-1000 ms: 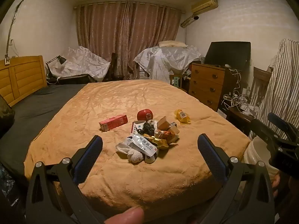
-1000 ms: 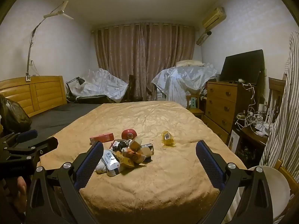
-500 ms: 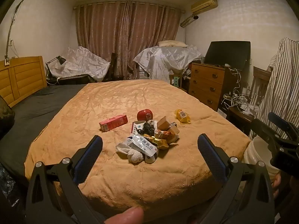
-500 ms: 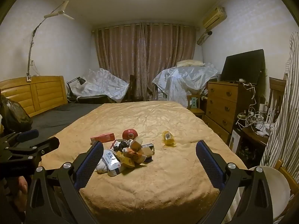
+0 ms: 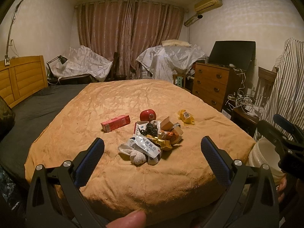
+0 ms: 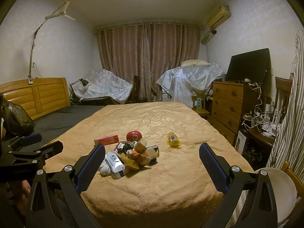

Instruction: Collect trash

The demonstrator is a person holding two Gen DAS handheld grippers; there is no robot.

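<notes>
Bed: covered by an orange-tan blanket, wrinkled, occupying most of both views. A dark sheet is exposed along its left side, running to a wooden headboard.

White bucket: stands on the floor off the bed's near right corner; seen in the right wrist view as a pale round rim.

Trash pile: lies on the blanket near the foot of the bed, roughly central. It comprises wrappers, small cartons, a white foil pouch and a crumpled pale cloth or tissue at the front. Individual items are heaped in contact with one another.

Outlying items: a red carton lies flat to the left of the pile, apart from it. A red round object, apple-like, sits just behind the pile. A yellow wrapper lies to the right, apart from the pile.

Left gripper: fingers spread wide, nothing held between them, positioned short of the bed's near edge and clear of the pile.

Right gripper: fingers likewise spread wide and empty, facing the pile without contact.

A fingertip shows at the lower edge of the left wrist view.
</notes>
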